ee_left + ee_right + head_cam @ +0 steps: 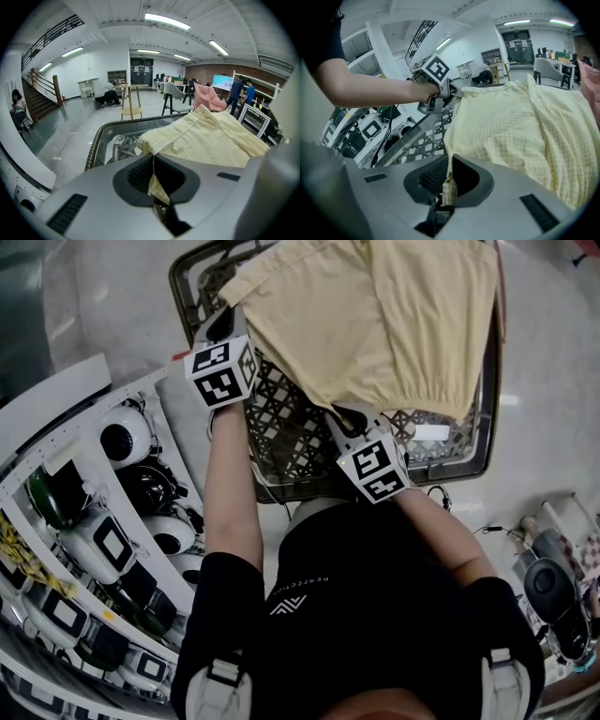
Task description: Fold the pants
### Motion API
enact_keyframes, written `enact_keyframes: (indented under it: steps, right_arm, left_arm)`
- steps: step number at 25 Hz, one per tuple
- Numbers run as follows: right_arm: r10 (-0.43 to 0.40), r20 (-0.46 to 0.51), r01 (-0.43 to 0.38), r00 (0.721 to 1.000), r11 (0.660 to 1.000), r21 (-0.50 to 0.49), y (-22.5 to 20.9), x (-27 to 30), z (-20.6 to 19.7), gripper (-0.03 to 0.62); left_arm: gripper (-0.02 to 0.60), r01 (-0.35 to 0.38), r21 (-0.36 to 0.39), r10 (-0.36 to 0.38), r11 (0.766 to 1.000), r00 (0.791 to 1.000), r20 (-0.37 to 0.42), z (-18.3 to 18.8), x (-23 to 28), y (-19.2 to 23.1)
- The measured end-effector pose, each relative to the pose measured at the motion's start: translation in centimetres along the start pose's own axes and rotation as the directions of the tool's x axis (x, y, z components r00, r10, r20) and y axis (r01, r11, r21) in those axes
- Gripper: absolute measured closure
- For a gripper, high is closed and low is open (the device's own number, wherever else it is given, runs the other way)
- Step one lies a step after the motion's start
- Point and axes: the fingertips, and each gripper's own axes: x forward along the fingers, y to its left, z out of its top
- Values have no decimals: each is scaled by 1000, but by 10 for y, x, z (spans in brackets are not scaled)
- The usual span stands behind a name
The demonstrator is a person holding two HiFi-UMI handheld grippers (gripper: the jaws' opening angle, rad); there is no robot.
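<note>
1. The pants (pixel 375 315) are pale yellow with a fine check weave. They lie spread across the tabletop (pixel 487 427), which has a glass top, a dark woven rim and a lattice frame beneath.
2. The garment covers most of the tabletop's far part. A strip of bare glass and lattice shows on the side nearest the person.
3. The left gripper (pixel 228 320) is at the left corner of the cloth, close to the tabletop's left rim. Its fingers (pixel 136 174) are closed narrow, with a thin fold of the yellow fabric clamped between them.
4. The right gripper (pixel 352 413) is at the near edge of the pants, beside a gathered, elasticated hem. Its fingers (pixel 431 176) are likewise closed narrow on a pinch of the fabric's edge, and a small tail of it hangs below the pads.
5. Both grippers point downward at a slant, and each carries its marker cube (pixel 222 371) on top.
6. From the right gripper view, the cloth between the two grips runs as one edge toward the left gripper, held in the person's bare-armed hand.
7. A curved white shelf (pixel 56 437) stands left of the person and holds black and white devices.
</note>
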Motion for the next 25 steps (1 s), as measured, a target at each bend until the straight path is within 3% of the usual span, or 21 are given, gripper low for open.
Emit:
enact_keyframes:
  steps: [7, 19, 25]
  right_arm:
    - [-31, 32, 30, 999, 999, 14, -2, -6, 5, 546]
    - [-156, 110, 150, 982, 986, 68, -7, -14, 26, 546]
    - [-144, 148, 135, 978, 988, 72, -16, -19, 36, 546]
  left_arm:
    - [565, 11, 12, -11, 1000, 999, 30, 7, -10, -3]
    - [565, 64, 86, -75, 994, 989, 128, 26, -30, -16]
    - [565, 46, 105, -62, 993, 985, 158, 41, -36, -26]
